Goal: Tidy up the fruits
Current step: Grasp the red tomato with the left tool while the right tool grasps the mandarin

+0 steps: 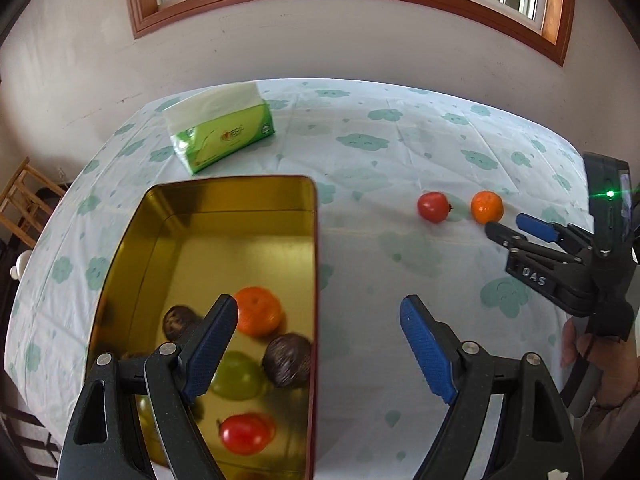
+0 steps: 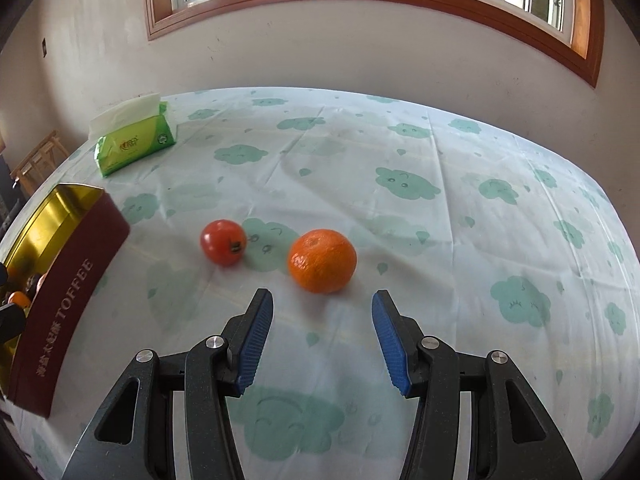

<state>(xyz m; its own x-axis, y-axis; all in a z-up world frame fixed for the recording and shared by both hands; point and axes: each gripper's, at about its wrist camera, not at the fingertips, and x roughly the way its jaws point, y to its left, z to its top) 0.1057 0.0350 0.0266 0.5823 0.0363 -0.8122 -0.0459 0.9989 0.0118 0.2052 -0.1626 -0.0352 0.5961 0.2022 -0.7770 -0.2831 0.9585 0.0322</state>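
Observation:
A gold-lined tin box [image 1: 240,216] with a dark red outside [image 2: 76,280] holds an orange [image 1: 258,311], a green fruit [image 1: 236,376], a red tomato [image 1: 246,432] and two dark brown fruits [image 1: 288,360]. On the cloth lie a red tomato [image 2: 223,242] [image 1: 433,207] and an orange [image 2: 322,261] [image 1: 486,207]. My left gripper [image 1: 318,312] is open and empty above the box's right wall. My right gripper [image 2: 322,308] [image 1: 506,226] is open and empty, just in front of the loose orange.
A green tissue pack [image 1: 224,132] [image 2: 134,142] lies at the table's far left. The table [image 2: 440,200] has a cloud-print cloth and stands against a wall below a window. A wooden chair [image 1: 24,200] stands at the left.

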